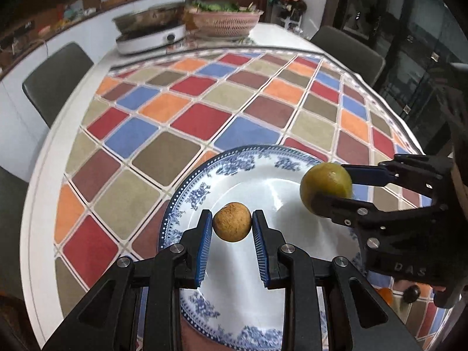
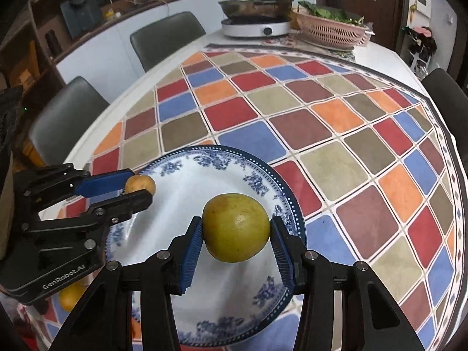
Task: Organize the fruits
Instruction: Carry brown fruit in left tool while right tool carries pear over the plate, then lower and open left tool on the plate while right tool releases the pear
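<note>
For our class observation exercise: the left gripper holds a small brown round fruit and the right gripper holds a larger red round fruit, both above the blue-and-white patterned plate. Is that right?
Not quite. The larger round fruit in the right gripper is yellow-green, not red, as the right wrist view shows. The rest stands: the left gripper holds the small brown round fruit, both above the blue-and-white patterned plate.

Left hand-held gripper (image 1: 232,225) clamps a small brown fruit (image 1: 232,221) over the plate (image 1: 187,181); right hand-held gripper (image 2: 236,231) clamps a green fruit (image 2: 235,231) above the same plate
</note>
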Motion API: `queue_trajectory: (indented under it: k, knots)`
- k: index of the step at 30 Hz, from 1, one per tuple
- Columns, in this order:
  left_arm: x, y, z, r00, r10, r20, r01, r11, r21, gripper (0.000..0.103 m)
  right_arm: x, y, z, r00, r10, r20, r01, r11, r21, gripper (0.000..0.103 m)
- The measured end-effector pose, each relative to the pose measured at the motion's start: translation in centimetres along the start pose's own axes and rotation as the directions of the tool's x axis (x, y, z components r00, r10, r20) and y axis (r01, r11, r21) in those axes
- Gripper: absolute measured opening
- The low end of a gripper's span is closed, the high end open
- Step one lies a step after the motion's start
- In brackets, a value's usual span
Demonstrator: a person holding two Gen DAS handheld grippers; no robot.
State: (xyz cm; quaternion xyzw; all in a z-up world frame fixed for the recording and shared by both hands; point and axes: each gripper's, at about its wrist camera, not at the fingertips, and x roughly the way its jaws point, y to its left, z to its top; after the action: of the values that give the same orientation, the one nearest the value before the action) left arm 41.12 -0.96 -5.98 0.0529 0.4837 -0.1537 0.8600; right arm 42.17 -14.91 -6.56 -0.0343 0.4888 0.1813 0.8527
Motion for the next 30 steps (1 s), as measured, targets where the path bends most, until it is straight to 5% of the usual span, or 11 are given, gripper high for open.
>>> queue_trajectory:
  k: [19,23,30]
  knots:
    - [3.2,1.5,0.7,0.997,0.007,-0.078,-0.013,0.997,-0.074,0.029,2.8,0.1,1.1,0.998,-0.03,-0.056,0.028,0.999,-0.03,0.047]
    - [2.4,1.5,0.8,0.997,0.03,-0.066,-0.035,0.996,-0.079,0.046,2.8,0.2,1.1,0.998,-0.033,-0.057,0.031,0.999,-0.029,0.048]
    - [-0.9,0.9,0.4,0.995,0.103,-0.017,-0.104,0.993,-0.056,0.052,0.8,0.2,0.9,0.999,-0.032,-0.015,0.032,0.999,-0.014,0.048]
